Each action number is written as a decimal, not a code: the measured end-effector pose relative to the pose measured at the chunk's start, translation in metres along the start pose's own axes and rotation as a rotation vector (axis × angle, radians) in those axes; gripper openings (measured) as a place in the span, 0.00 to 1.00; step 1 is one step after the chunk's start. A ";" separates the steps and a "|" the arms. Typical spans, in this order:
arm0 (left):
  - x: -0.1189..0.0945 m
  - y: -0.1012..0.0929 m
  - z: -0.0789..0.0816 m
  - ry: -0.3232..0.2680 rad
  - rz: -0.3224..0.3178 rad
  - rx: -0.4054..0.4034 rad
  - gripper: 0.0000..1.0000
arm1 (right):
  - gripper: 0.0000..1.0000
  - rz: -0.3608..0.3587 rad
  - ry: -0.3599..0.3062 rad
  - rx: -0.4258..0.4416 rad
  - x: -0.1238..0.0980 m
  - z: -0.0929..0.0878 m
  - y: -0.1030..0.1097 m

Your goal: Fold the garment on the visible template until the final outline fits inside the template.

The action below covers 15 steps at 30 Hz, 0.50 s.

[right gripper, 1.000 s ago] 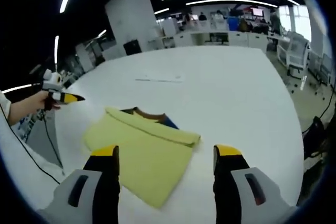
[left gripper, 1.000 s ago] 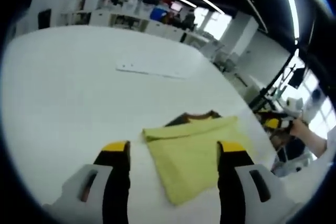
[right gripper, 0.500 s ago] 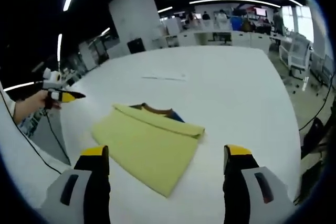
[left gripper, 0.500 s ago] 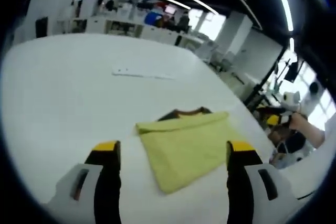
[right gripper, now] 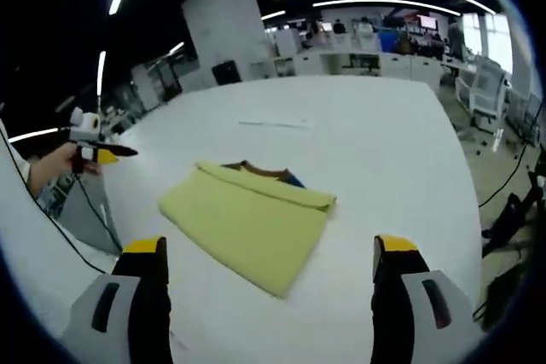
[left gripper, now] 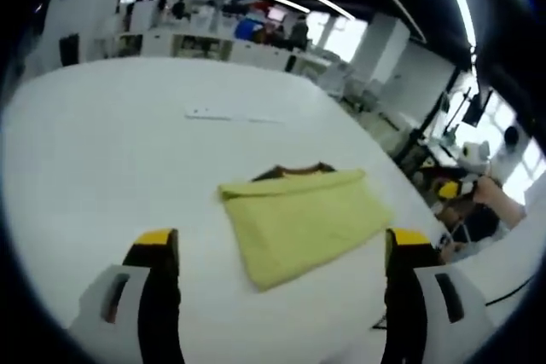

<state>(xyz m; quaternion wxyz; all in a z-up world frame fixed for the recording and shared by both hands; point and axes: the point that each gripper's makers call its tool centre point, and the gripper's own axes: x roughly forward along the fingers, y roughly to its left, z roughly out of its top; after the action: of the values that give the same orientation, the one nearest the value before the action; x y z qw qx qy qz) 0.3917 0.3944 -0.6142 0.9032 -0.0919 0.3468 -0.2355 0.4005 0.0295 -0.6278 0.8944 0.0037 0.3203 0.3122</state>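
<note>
Yellow folded garment [left gripper: 300, 222] lay flat on the white worktop [left gripper: 102, 142]; your left gripper [left gripper: 277, 249] and right gripper [right gripper: 269, 257] hung at six o'clock, both spread wide, empty.

We count one folded yellow garment [left gripper: 300, 222] [right gripper: 248, 222], one white table [left gripper: 102, 151] [right gripper: 384, 151], one flat strip [left gripper: 230, 114] [right gripper: 275, 124] lying on it, and two grippers [left gripper: 281, 253] [right gripper: 266, 260].

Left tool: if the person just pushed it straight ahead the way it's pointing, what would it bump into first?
Most likely the folded yellow garment lying on the white table, which sits ahead between the open jaws of the left tool. Depth is hard to judge, so it might pass just above the cloth.
</note>
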 end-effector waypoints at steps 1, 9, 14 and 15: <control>-0.001 -0.001 -0.001 0.006 0.002 0.009 0.99 | 1.00 0.001 0.003 0.000 -0.001 -0.001 0.001; -0.016 -0.007 -0.002 0.005 -0.027 0.045 0.99 | 1.00 -0.031 -0.014 0.020 -0.015 -0.001 0.009; -0.027 -0.006 -0.004 -0.004 -0.034 0.041 0.99 | 1.00 -0.032 -0.016 0.027 -0.019 -0.004 0.017; -0.030 -0.006 -0.005 -0.002 -0.036 0.044 0.99 | 0.99 -0.030 -0.010 0.025 -0.020 -0.007 0.019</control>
<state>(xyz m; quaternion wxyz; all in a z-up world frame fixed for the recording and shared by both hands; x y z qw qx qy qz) 0.3666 0.4043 -0.5984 0.9011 -0.0786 0.3388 -0.2589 0.3744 0.0321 -0.6181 0.9005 0.0117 0.3196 0.2947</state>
